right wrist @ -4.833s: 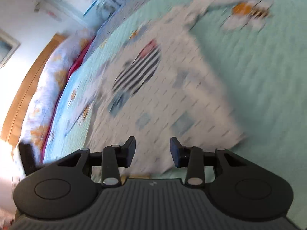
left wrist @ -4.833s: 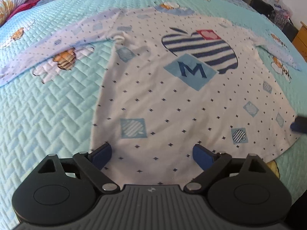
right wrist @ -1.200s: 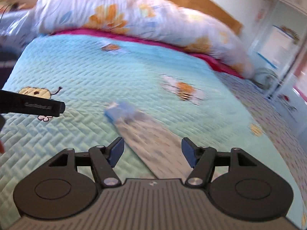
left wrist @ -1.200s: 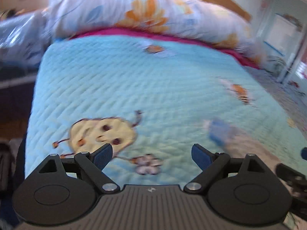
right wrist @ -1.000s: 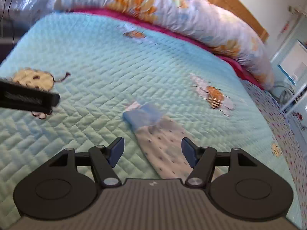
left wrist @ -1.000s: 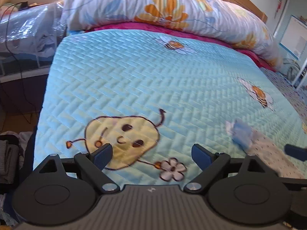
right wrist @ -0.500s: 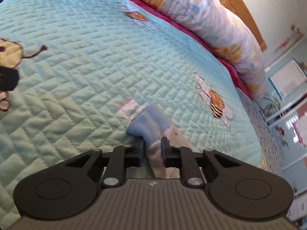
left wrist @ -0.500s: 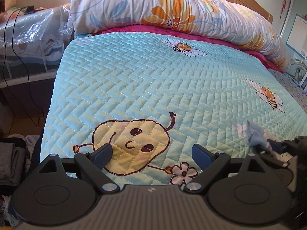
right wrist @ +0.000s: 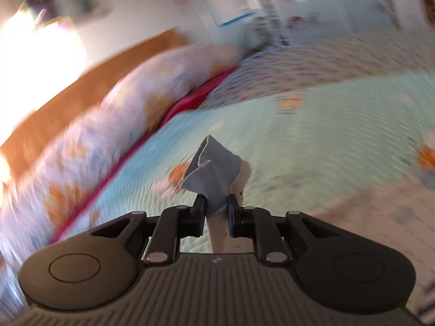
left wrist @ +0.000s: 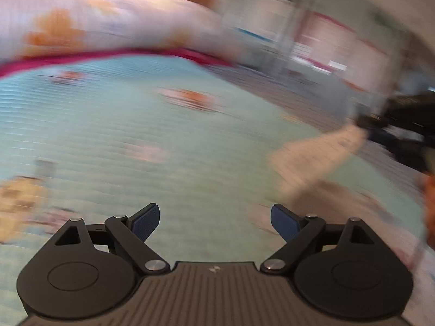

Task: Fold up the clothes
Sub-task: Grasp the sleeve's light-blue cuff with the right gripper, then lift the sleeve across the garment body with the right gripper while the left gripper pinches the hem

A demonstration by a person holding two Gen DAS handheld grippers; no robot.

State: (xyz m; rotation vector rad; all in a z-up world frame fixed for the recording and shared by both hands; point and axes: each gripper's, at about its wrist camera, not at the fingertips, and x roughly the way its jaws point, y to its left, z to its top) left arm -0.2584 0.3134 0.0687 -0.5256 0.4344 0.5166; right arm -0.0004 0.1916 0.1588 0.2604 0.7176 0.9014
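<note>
A bed (right wrist: 312, 141) fills both views, covered by a quilted turquoise bedspread (left wrist: 114, 141) with orange cartoon patches, all smeared by motion blur. Along its far side lies a long white pillow (right wrist: 114, 114) with orange flowers, a magenta edge under it, and a wooden headboard (right wrist: 89, 81) behind.

The white dotted shirt (right wrist: 386, 212) lies on the bedspread at the lower right of the right wrist view. Its sleeve (left wrist: 315, 157) rises off the bed as a pale band toward the right hand-held gripper (right wrist: 216, 206), which shows as a dark shape at the right edge of the left wrist view.

That right hand-held gripper is clenched on the light blue cuff (right wrist: 212, 168) of the sleeve: the bunched cloth sticks out past the tips, with white sleeve fabric hanging below between the fingers.

The left hand-held gripper (left wrist: 214, 218) is released, its blue pads (left wrist: 284, 221) spread wide with only bedspread between them, holding nothing.
</note>
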